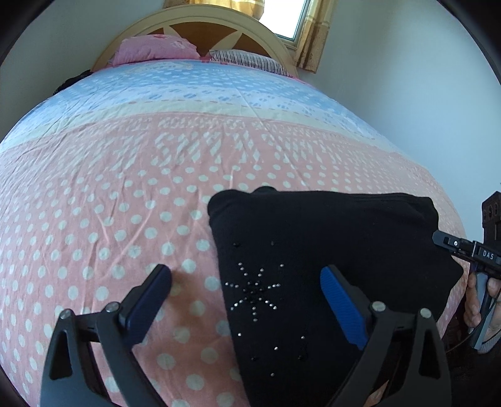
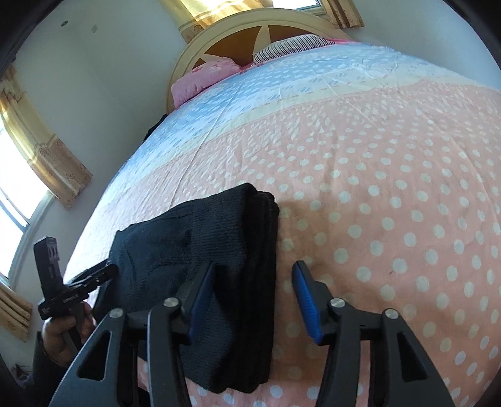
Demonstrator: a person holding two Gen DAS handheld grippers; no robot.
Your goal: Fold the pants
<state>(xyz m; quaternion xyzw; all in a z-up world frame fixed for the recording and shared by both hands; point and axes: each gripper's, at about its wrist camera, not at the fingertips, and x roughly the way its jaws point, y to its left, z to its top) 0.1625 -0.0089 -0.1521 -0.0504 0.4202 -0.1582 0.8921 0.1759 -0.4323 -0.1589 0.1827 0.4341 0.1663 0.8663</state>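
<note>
The black pants (image 1: 313, 250) lie folded into a compact stack on the pink dotted bedspread (image 1: 109, 203), with a rhinestone star on top. My left gripper (image 1: 245, 275) is open and empty, hovering over the stack's left edge. In the right wrist view the stack (image 2: 219, 250) shows its layered right edge. My right gripper (image 2: 252, 272) is open and empty above that edge. Each view shows the other gripper at the stack's far side: the right one (image 1: 463, 250) and the left one (image 2: 94, 275).
The bed's far half is pale blue. A pink pillow (image 1: 153, 48) and a striped pillow (image 1: 247, 59) lean on the rounded headboard (image 1: 200, 28). White walls and curtained windows (image 2: 18, 175) surround the bed.
</note>
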